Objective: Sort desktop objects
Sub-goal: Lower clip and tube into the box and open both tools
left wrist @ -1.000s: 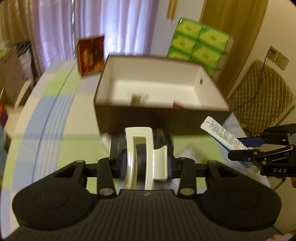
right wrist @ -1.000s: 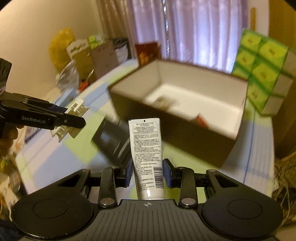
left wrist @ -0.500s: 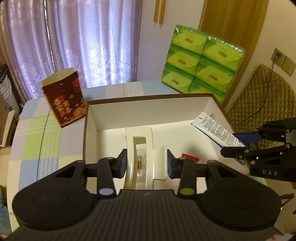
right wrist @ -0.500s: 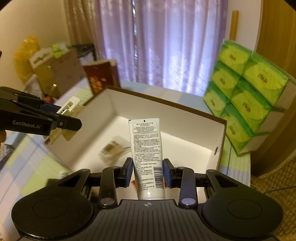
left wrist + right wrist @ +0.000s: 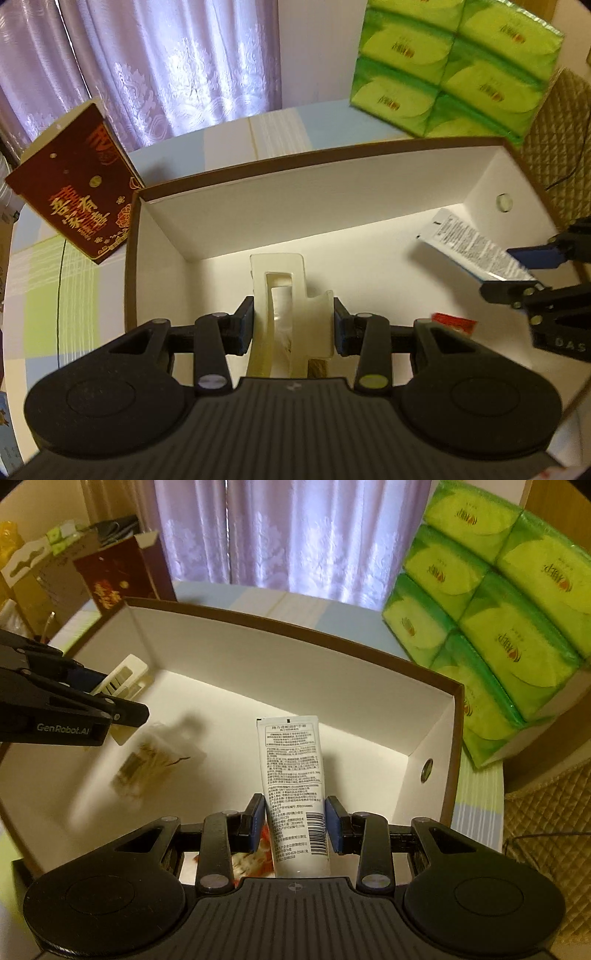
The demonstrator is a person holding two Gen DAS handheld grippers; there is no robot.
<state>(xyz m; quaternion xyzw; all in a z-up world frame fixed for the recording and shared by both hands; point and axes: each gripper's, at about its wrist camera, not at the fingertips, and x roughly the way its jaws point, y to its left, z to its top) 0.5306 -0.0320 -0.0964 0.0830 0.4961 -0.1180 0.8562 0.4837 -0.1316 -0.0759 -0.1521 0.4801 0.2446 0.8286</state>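
**Hair claw and cream tube hanging over the box**

Over the open cardboard box (image 5: pixel 480 177) we've got both grippers loaded: left gripper (image 5: pixel 293 325) clamped on a cream hair claw clip (image 5: pixel 284 295), right gripper (image 5: pixel 295 823) squeezing a white tube (image 5: pixel 291 775) low on its body. Clip's light, stiff, probably slick; tube's soft, so it gives. Checked tablecloth (image 5: pixel 48 266), green tissue packs (image 5: pixel 498 609), lilac curtains (image 5: pixel 166 59) behind.

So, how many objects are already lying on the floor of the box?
2 can be seen: a clear pack of cotton swabs on the left part of the box floor, and a red packet near the front, under the right gripper. Others may be hidden beneath the grippers.
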